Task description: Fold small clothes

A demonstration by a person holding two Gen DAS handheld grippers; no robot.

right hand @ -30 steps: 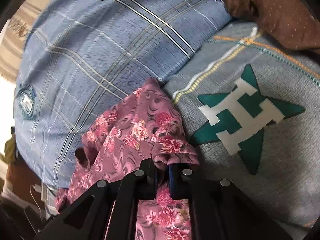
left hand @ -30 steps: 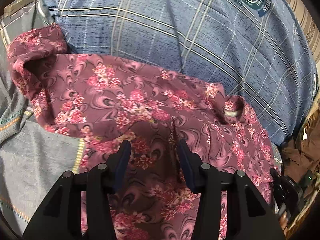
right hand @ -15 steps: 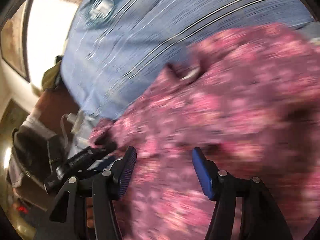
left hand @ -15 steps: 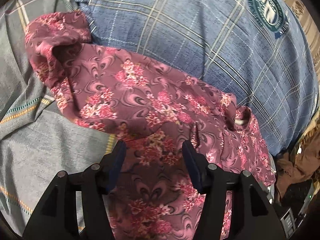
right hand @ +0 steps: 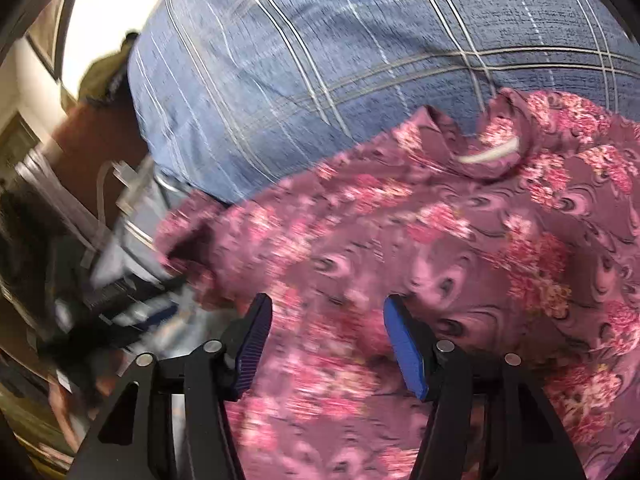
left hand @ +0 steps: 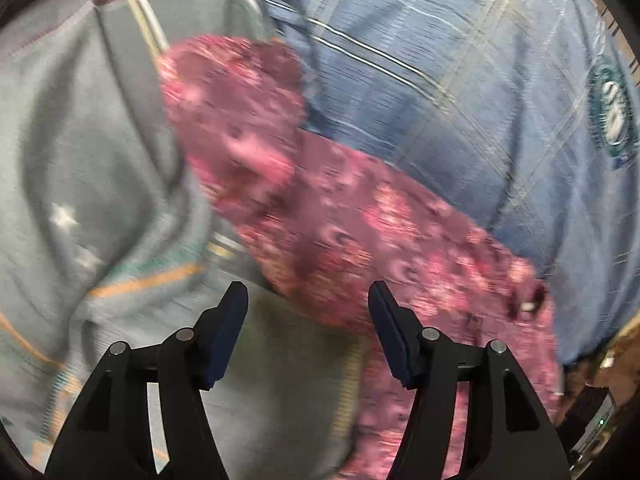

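Observation:
A small maroon garment with pink flowers [left hand: 344,224] lies across the bed, one end folded over at the upper left and its collar [right hand: 490,156] with a white label at the right. My left gripper [left hand: 308,312] is open and empty above the garment's near edge, over the grey blanket. My right gripper [right hand: 326,320] is open and empty just above the garment's body. Both views are blurred by motion.
A blue plaid pillow [left hand: 460,80] lies behind the garment and also shows in the right wrist view [right hand: 320,60]. A grey blanket [left hand: 80,168] with coloured stripes covers the bed. Cluttered dark items and cables [right hand: 80,260] sit beyond the bed's edge.
My right gripper let go of the garment's corner, opened, and swung over the garment's body near the collar. My left gripper, open throughout, slid left toward the garment's edge.

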